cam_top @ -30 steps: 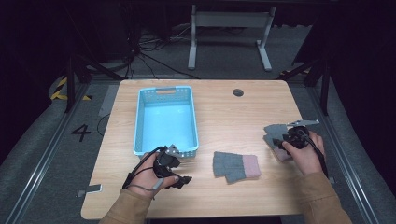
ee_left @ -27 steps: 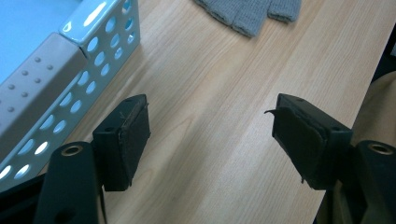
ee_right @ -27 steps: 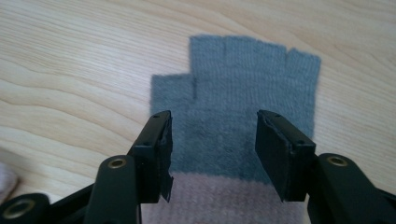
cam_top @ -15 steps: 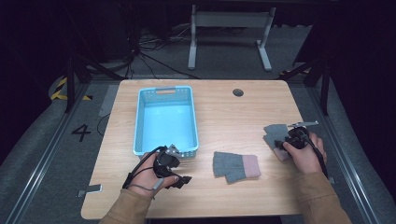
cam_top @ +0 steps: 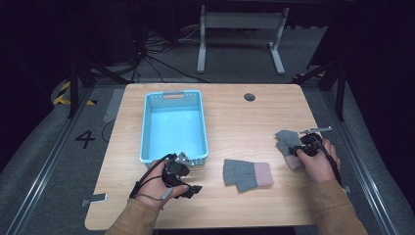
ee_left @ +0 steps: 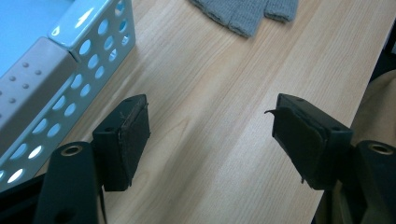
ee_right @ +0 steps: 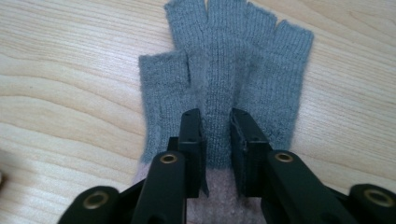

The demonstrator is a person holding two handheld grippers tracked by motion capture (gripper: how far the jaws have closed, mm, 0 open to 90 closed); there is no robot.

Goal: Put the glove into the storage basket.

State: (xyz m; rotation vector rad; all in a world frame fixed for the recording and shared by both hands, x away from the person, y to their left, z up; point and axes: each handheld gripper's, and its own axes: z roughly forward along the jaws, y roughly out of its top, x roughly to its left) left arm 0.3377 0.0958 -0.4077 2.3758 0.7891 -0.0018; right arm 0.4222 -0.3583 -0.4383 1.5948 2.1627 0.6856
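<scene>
A grey fingerless glove with a pink cuff lies flat at the table's right side. My right gripper is shut on it; in the right gripper view the jaws pinch a ridge of the glove's knit just above the cuff. A second matching glove lies mid-table, its edge also in the left gripper view. My left gripper hovers open over bare wood, beside the near corner of the blue basket.
The light blue perforated basket stands at the table's left-centre with nothing inside. A round cable hole sits near the far edge. Bare wood stretches between the basket and the right glove.
</scene>
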